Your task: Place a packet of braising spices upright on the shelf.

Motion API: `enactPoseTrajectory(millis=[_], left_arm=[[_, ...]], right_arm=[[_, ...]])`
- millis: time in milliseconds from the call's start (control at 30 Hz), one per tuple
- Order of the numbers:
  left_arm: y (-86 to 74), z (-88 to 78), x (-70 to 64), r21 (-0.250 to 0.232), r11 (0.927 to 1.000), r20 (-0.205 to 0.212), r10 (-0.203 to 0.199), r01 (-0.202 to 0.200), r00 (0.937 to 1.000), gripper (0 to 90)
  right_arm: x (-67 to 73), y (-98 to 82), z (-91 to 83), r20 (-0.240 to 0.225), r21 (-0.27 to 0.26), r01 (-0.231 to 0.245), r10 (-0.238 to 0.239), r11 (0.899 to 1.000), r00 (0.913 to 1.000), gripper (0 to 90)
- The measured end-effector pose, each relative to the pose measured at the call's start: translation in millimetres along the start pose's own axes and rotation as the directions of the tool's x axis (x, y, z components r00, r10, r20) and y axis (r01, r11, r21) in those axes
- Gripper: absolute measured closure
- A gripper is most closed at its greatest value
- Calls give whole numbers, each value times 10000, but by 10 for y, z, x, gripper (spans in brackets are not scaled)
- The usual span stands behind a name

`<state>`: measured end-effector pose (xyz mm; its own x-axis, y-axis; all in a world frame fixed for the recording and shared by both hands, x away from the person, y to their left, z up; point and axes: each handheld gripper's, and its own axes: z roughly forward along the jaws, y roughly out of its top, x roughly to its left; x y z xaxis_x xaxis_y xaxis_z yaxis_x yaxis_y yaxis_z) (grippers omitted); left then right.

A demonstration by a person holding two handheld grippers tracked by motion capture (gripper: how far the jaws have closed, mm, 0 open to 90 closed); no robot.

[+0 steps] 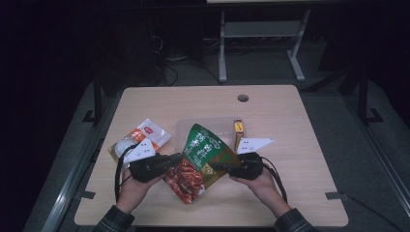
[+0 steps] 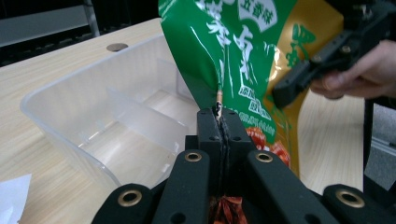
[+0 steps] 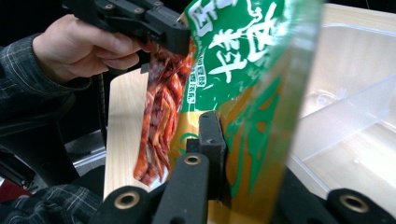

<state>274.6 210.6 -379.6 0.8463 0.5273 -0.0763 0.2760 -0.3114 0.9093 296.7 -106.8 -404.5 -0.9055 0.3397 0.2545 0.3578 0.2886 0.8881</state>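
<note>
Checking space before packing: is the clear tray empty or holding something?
Empty. The left gripper view shows the tray with bare compartments; the green bag is held above it, not inside.

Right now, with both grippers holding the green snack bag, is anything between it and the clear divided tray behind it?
Nothing visible. The green snack bag is held up by the left gripper and right gripper, and the clear divided tray sits open directly behind it. The yellow box stands off to the tray's side.

The green snack bag (image 2: pixel 243 56), clamped between the left gripper's (image 2: pixel 223 122) jaws, carries white Chinese characters; "五香味" is readable at its top.
</note>
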Motion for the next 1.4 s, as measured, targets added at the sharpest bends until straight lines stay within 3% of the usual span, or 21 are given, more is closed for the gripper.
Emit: enactPoseTrajectory(millis=[233, 367, 600, 700, 933, 1000, 1233, 1400], left_arm=[[-94, -41, -14, 366, 9993, -89, 98, -95, 9999, 877], [-144, -36, -32, 724, 9968, -196, 354, -339, 9992, 869], [-197, -85, 40, 933, 9952, -518, 329, -280, 9981, 850], [-253, -134, 96, 1089, 9940, -721, 205, -125, 9972, 722], [-351, -189, 108, 1467, 9891, -567, 195, -110, 9982, 485], [-409, -207, 90, 1802, 9834, -485, 300, -208, 9984, 443], [-517, -244, 117, 2244, 9745, -393, 145, -53, 9991, 348], [-535, -232, 128, 2329, 9725, -436, 106, -1, 9990, 283]], right_arm=[[-24, 83, -2, -277, 431, 144, -132, 9990, 9995, 894], [-11, 99, -18, -297, 510, 340, -325, 9981, 9990, 895], [54, 147, -52, -421, 493, 655, -634, 9966, 9971, 897], [72, 167, -69, -548, 394, 740, -718, 9965, 9959, 897], [96, 208, -90, -732, 248, 766, -746, 9968, 9945, 897], [102, 227, -97, -802, 202, 773, -754, 9968, 9939, 898], [121, 312, -158, -995, -65, 719, -722, 9974, 9924, 898], [132, 405, -216, -911, -284, 755, -778, 9967, 9928, 898]])
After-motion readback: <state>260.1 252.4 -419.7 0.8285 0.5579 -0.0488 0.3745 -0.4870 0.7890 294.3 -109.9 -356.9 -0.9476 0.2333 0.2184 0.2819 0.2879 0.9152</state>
